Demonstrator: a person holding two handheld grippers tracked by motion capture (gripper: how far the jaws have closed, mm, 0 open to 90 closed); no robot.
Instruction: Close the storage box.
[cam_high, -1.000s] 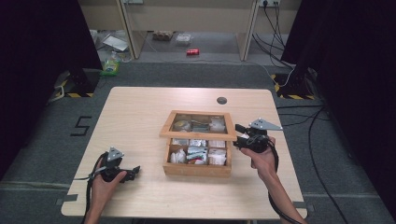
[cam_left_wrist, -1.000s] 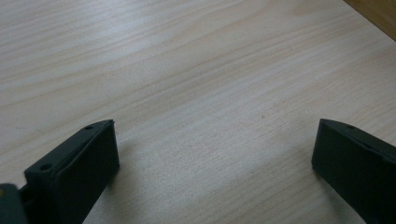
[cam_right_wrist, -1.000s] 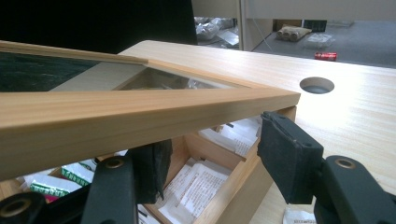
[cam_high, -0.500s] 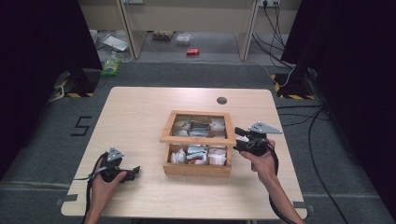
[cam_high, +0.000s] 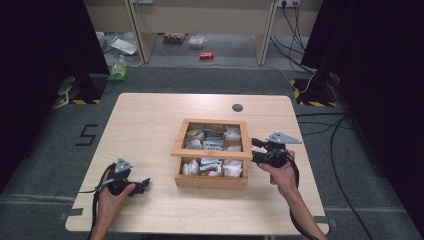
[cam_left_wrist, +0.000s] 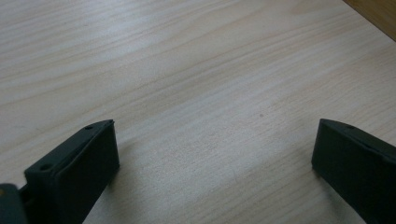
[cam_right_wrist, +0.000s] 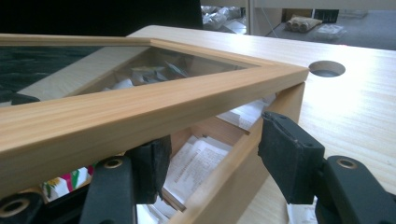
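Right tool (cam_high: 258, 151) reaches in from the box's (cam_high: 211, 180) right side, 2 jaws spread under the tilted glass lid (cam_high: 212, 154), apparently propping it. Box sits mid-tabletop (cam_high: 150, 120). Left tool (cam_high: 142, 184) rests low on the tabletop, jaws wide, gripping nothing.
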